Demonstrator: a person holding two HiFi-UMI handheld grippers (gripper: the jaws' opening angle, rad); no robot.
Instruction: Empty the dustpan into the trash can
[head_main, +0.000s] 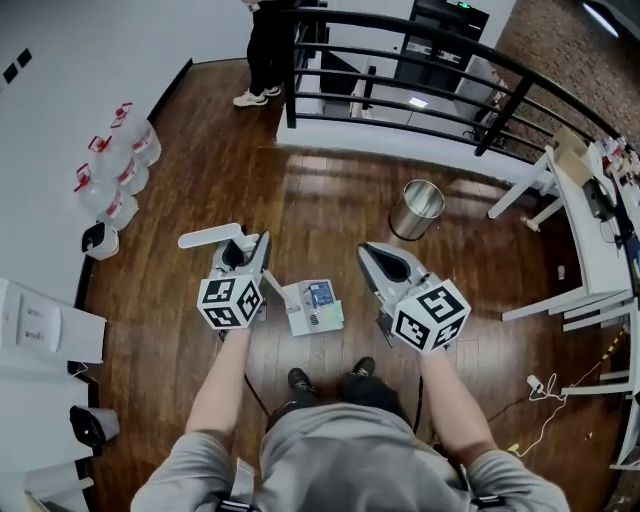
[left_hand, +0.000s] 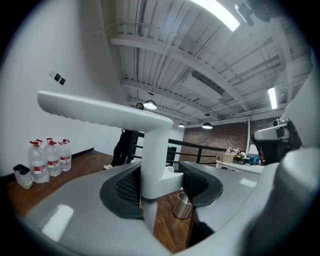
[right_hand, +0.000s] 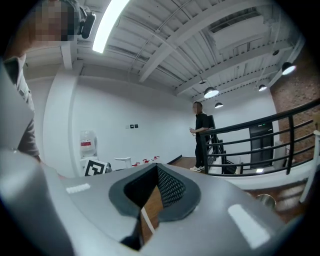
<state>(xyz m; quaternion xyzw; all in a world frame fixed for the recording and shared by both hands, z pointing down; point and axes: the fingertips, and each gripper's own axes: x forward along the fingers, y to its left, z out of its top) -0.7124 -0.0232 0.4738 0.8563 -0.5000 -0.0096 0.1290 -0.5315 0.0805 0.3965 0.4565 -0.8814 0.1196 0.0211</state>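
The left gripper (head_main: 248, 248) is clamped on the upright stem of the dustpan's white handle (left_hand: 100, 107); in the left gripper view the stem fills the gap between both ribbed pads, and the handle's grip bar juts out to the left above them. In the head view the pan of the dustpan (head_main: 313, 305) shows just right of this gripper and nearer to the person, with blue and green scraps lying in it. The right gripper (head_main: 378, 258) holds nothing: its jaws meet at the tips, and only a sliver of wooden floor (head_main: 330, 200) shows between them. The trash can (head_main: 417, 208), a round metal bin, stands open on the floor farther away and to the right, well apart from the dustpan. Water bottles (head_main: 118, 165) sit along the left wall, white tables (head_main: 580, 240) stand at the right, and a person (head_main: 262, 50) stands far off beside a black railing (head_main: 420, 45)
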